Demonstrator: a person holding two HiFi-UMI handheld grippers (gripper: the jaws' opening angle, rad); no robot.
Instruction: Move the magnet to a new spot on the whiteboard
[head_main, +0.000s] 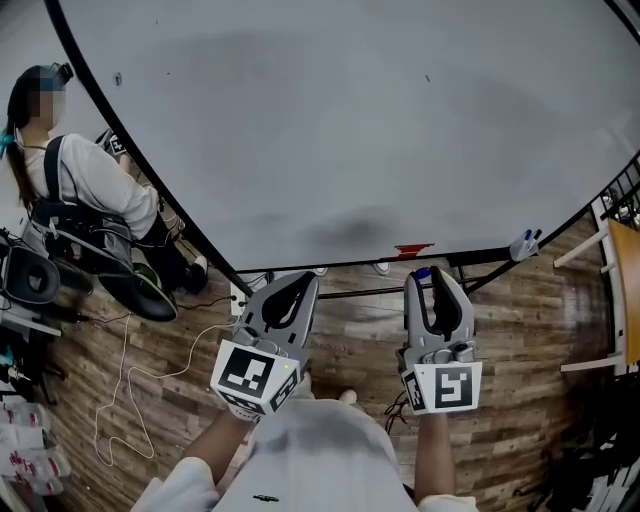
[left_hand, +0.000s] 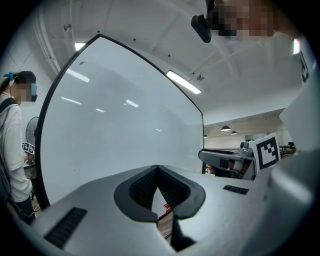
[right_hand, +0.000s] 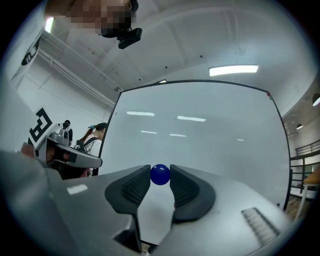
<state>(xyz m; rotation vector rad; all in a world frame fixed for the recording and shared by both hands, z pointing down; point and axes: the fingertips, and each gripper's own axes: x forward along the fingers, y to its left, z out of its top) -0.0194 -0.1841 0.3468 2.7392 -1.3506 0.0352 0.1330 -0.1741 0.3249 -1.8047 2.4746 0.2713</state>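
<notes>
A small blue ball-shaped magnet (right_hand: 160, 174) sits between the tips of my right gripper (right_hand: 160, 176), both pads pressing on its sides. In the head view the magnet (head_main: 423, 272) shows as a blue spot at the tip of the right gripper (head_main: 432, 276), just off the lower edge of the big whiteboard (head_main: 350, 130). The whiteboard (right_hand: 200, 135) fills the background behind the magnet. My left gripper (head_main: 303, 280) is held level beside it, its jaws shut with nothing between them (left_hand: 158, 170). The board (left_hand: 120, 130) lies to its left.
A red object (head_main: 412, 249) and markers (head_main: 525, 243) rest at the board's lower edge. A person (head_main: 80, 200) with gear sits at the left by the board's end. A white cable (head_main: 125, 380) trails over the wooden floor. A wooden shelf (head_main: 620, 290) stands at the right.
</notes>
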